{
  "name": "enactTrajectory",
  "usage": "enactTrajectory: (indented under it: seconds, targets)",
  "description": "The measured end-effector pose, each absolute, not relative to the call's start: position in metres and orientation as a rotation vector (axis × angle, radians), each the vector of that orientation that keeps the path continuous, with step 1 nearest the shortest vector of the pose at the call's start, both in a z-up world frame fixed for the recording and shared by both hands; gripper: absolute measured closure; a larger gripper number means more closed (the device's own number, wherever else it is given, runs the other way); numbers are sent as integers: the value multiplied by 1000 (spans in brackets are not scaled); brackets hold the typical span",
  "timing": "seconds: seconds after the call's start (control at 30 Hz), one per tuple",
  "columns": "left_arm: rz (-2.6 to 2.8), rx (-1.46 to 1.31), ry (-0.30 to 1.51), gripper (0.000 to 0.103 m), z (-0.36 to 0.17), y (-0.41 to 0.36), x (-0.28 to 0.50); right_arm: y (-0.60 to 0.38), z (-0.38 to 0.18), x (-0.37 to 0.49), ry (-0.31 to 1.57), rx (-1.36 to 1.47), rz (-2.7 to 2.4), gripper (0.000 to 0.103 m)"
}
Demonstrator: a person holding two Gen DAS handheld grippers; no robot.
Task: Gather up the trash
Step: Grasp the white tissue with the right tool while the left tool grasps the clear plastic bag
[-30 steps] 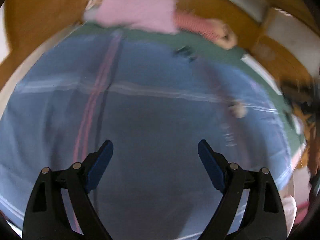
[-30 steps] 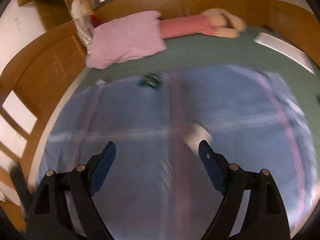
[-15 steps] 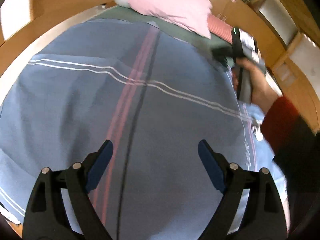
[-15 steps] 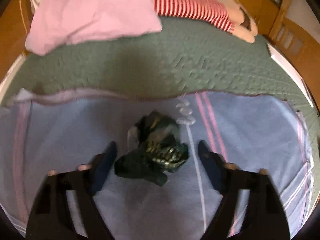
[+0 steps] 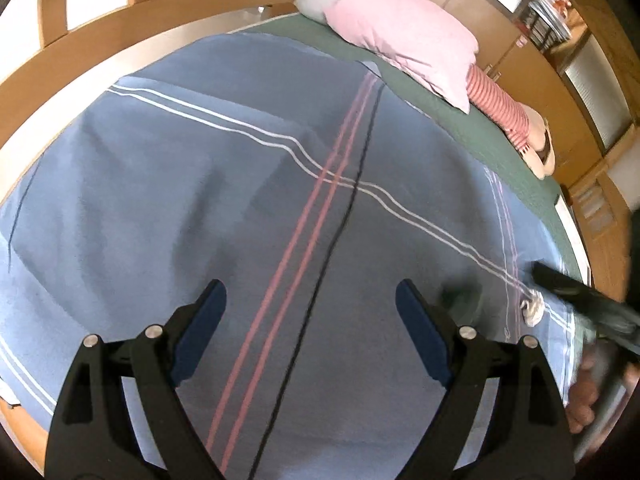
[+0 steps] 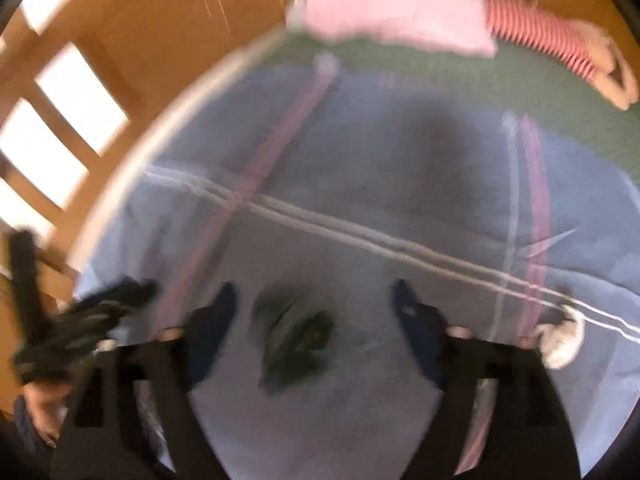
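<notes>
On the blue striped blanket (image 6: 400, 184), a dark crumpled wrapper (image 6: 294, 338) is seen low in frame, between the spread, just-opened jaws of the right hand-held gripper (image 6: 314, 300), unpressed. The left hand-held gripper (image 5: 310, 300) is released, empty and farther off.

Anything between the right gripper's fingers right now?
Yes: the dark green crumpled wrapper lies between the right gripper's open fingers on the blue striped blanket, untouched; its jaws have just been opening. Right wrist view, blurred.

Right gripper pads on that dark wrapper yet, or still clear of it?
Apart. In the right wrist view, blue blanket shows either side of the dark wrapper between the right gripper pads, whose jaws just opened.
</notes>
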State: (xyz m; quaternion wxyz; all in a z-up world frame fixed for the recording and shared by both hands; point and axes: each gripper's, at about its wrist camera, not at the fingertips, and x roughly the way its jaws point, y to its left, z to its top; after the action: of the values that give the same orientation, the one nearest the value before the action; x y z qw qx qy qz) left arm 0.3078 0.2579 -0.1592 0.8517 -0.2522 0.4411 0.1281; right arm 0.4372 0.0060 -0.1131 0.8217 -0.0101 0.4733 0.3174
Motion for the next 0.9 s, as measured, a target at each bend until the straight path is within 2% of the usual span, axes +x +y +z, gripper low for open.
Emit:
enactTrajectory:
  seconds: [0.07,0.17,0.33,0.4,0.43,0.47,0.53,0.67,0.8,0.9]
  targets:
    - [237,-521,947,16,-163,251,310,-26,-97,441,932,55,584,6]
    - [178,-533,964,16,-169,247,316,-76,-110,470,924,33,230,6]
    - [194,-584,966,15,-172,261,320,-114,-183,502,1084,-104,-59,7]
    - [192,-613,971,15,-174,267,321,-119,-208,501,1146,-75,-32,23]
    - [190,-618,977,15,-176,269,322,-123,-212,497,1163,-79,-30,48]
    - [189,-621,981,15,-177,270,322,-124,-217,493,1176,-74,-18,66]
    - [186,-637,988,15,-179,274,323,-128,-213,480,1158,-33,23,77]
    - [183,-689,978,15,-181,282,321,-126,-184,436,1124,76,164,78]
    - [160,-767,928,15,-176,295,306,-109,-146,367,1062,39,280,78]
    - [51,-790,852,15,-151,305,267,-119,-131,320,1046,66,354,78]
